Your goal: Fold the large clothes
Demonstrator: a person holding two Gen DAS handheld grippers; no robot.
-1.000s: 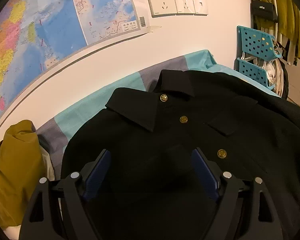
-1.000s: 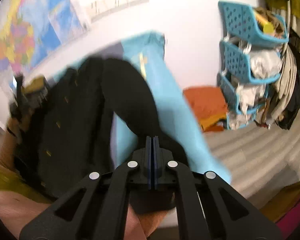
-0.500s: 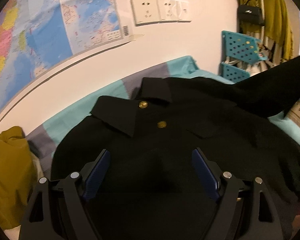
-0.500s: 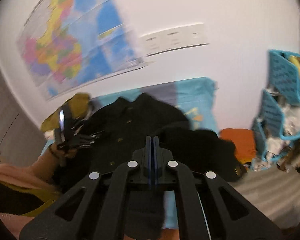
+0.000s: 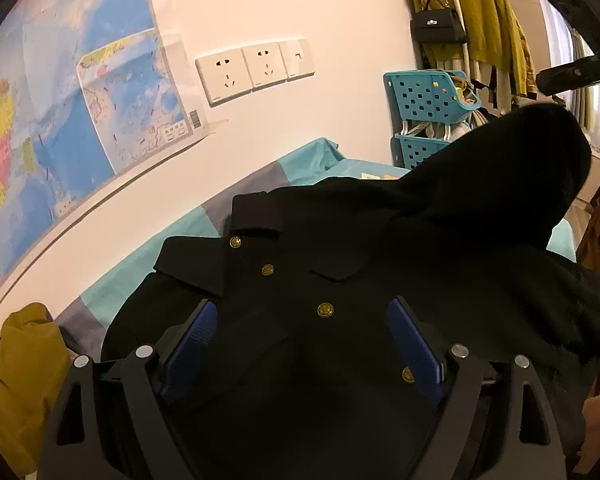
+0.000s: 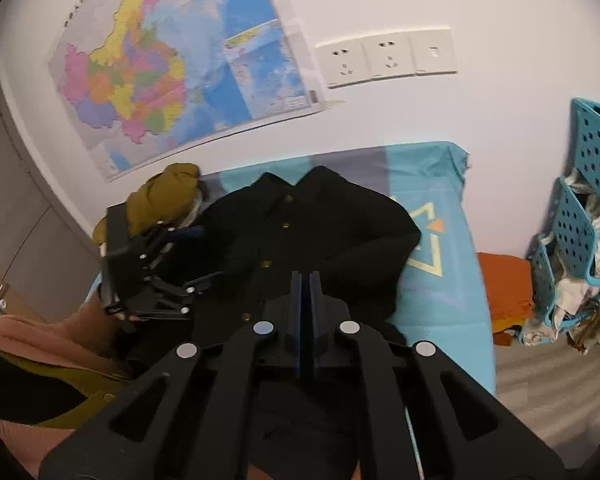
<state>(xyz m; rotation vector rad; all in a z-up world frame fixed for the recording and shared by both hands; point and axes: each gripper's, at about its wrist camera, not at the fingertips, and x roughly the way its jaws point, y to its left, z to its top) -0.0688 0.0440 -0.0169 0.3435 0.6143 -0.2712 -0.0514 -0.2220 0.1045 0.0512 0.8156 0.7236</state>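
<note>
A white wall (image 6: 500, 120) carries a map (image 6: 180, 68) and a row of sockets (image 6: 384, 58). Below it a bed with a turquoise and grey sheet (image 6: 448, 280) holds the black jacket (image 6: 300, 216), lying buttons up with its collar toward the wall. An olive garment (image 6: 160, 200) is bunched at the sheet's left end; blue baskets (image 6: 580, 216) stand to the right. The left gripper (image 5: 300, 344) hovers over the jacket, jaws wide and opening, empty. The right gripper (image 6: 305, 292) is pinched on black cloth, one sleeve (image 5: 520, 168) raised.
</note>
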